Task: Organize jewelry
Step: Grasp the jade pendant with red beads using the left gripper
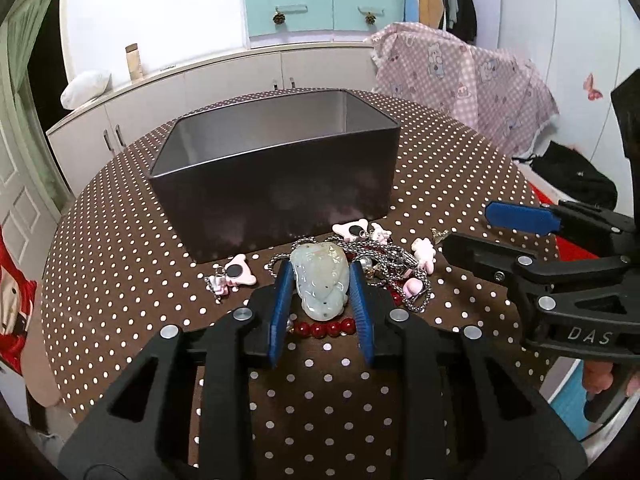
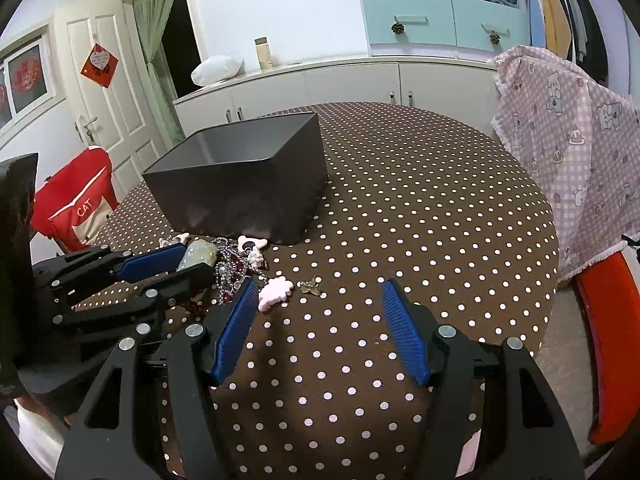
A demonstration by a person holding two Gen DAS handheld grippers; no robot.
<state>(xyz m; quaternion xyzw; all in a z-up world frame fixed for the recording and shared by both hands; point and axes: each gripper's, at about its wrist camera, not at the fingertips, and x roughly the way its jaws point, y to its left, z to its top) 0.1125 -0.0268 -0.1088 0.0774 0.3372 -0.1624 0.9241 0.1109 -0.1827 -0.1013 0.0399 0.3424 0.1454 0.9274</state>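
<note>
A pale green jade pendant [image 1: 320,280] lies on the brown dotted tablecloth [image 1: 120,248] atop a pile of jewelry: a silver chain [image 1: 384,258], red beads [image 1: 324,328] and pink charms [image 1: 240,274]. My left gripper [image 1: 320,266] is shut on the pendant, one blue pad against each side. Behind the pile stands an open dark grey metal box [image 1: 276,196]. My right gripper [image 2: 319,282] hovers open over the cloth to the right of the pile, with a small bronze charm [image 2: 310,287] on the table near its tips. It also appears at the right in the left wrist view.
A chair draped in pink checked cloth [image 2: 568,152] stands past the table's far right edge. A red-covered chair [image 2: 76,204] stands at the left. White cabinets [image 2: 340,84] run behind the table. Another red chair back [image 2: 608,340] is close at the right.
</note>
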